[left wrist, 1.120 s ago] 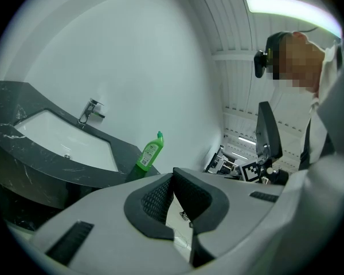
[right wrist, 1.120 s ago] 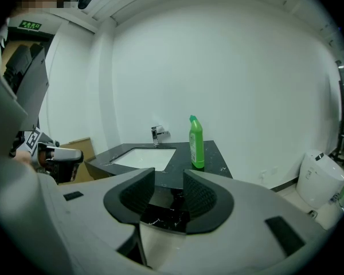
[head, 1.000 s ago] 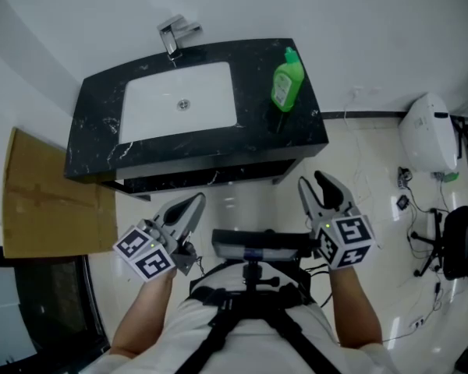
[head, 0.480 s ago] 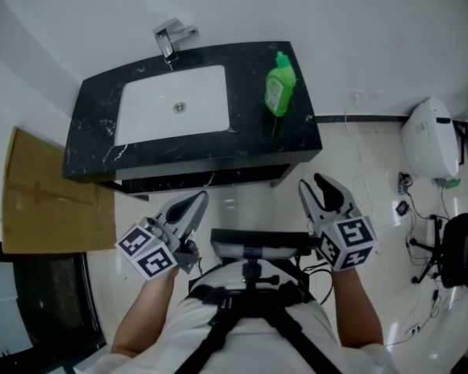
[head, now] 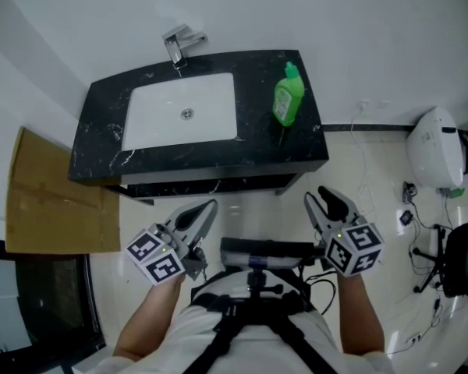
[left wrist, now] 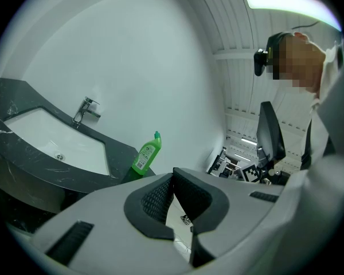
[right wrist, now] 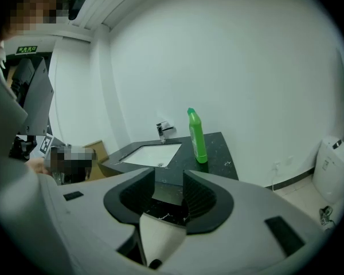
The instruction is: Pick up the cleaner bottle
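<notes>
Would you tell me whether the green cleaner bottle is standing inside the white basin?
No, the cleaner bottle stands upright on the black counter, right of the basin.

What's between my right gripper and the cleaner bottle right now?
Head view: only bare floor and the edge of the black counter separate the right gripper from the cleaner bottle; nothing else stands there.

- cleaner bottle (head: 288,96): glossy green plastic
- countertop (head: 300,142): black stone, white veins — polished
- basin (head: 152,127): smooth glossy white, probably ceramic
- faucet (head: 177,44): bright metal
- cardboard sheet (head: 47,201): matt brown
- floor (head: 359,189): glossy tile — reflective
</notes>
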